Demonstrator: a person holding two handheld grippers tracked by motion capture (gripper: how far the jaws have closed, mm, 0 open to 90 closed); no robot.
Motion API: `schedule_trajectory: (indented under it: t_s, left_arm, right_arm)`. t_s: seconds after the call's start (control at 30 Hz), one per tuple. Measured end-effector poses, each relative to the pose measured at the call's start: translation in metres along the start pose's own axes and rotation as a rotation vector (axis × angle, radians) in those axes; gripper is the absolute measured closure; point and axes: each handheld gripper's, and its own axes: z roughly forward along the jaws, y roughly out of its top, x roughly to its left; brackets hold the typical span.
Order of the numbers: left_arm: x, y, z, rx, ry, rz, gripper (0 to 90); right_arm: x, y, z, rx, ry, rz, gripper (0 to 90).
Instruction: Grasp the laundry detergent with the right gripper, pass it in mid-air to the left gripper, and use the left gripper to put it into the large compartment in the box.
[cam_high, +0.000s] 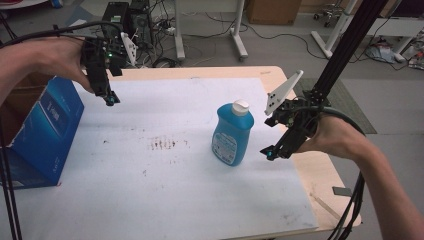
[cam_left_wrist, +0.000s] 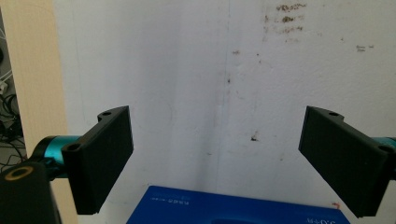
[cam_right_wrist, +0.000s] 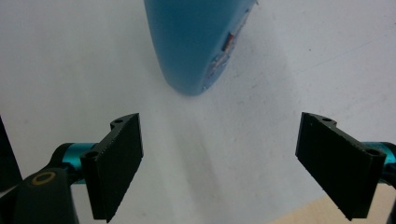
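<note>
Both forearms are bare, with no sleeve or glove in sight. The left gripper (cam_high: 111, 99) is a black frame with teal collars behind its flat rectangular jaws, a small green light on its body, a brass-coloured ring at the jaw mount, a grey three-cornered plate on top and a black cable trailing off. The right gripper (cam_high: 270, 152) is built alike: black matte jaws with screw holes along their upper edge, teal collars, a grey plate pierced with dark holes, and a bundle of black cables.
</note>
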Motion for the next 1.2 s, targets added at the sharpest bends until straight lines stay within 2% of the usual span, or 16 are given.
schedule_trajectory:
  t_s: [0.07, 0.1, 0.13, 0.17, 0.37, 0.47, 0.67, 0.83, 0.97, 1.13, 1.2]
  left_arm:
    - [0.000, 0.000, -0.001, -0.011, 0.001, -0.003, 10.0]
    - [0.000, 0.000, -0.001, -0.011, 0.001, -0.003, 10.0]
    - [0.000, 0.000, -0.003, -0.017, 0.006, -0.003, 10.0]
    - [0.000, -0.001, -0.003, -0.017, 0.007, -0.003, 10.1]
    - [0.001, -0.004, -0.005, -0.017, 0.014, -0.007, 10.0]
    - [0.000, -0.006, -0.005, -0.020, 0.017, -0.013, 10.1]
    - [0.000, -0.007, -0.005, -0.014, 0.018, -0.011, 10.0]
    - [0.000, -0.008, -0.005, -0.011, 0.024, -0.012, 10.1]
    - [0.001, -0.009, -0.006, -0.018, 0.032, -0.015, 10.1]
    - [0.001, -0.010, -0.006, -0.013, 0.032, -0.017, 10.1]
    - [0.001, -0.010, -0.007, -0.015, 0.036, -0.020, 10.1]
  right_arm:
    - [0.006, -0.001, 0.003, -0.023, -0.015, 0.038, 14.0]
    - [0.006, -0.001, 0.003, -0.023, -0.015, 0.038, 14.0]
    - [0.008, -0.002, 0.006, -0.035, -0.012, 0.064, 14.0]
    - [0.011, -0.004, 0.010, -0.062, -0.013, 0.100, 14.0]
    - [0.018, -0.005, 0.016, -0.195, -0.027, 0.214, 13.6]
    - [0.024, -0.003, 0.021, -0.232, -0.053, 0.239, 13.5]
    - [0.031, 0.003, 0.035, -0.265, -0.111, 0.293, 13.5]
    - [0.036, 0.006, 0.042, -0.310, -0.136, 0.333, 13.5]
    - [0.040, 0.007, 0.046, -0.326, -0.186, 0.347, 13.6]
    - [0.042, 0.009, 0.051, -0.356, -0.215, 0.366, 13.6]
    - [0.042, 0.009, 0.053, -0.369, -0.208, 0.379, 13.5]
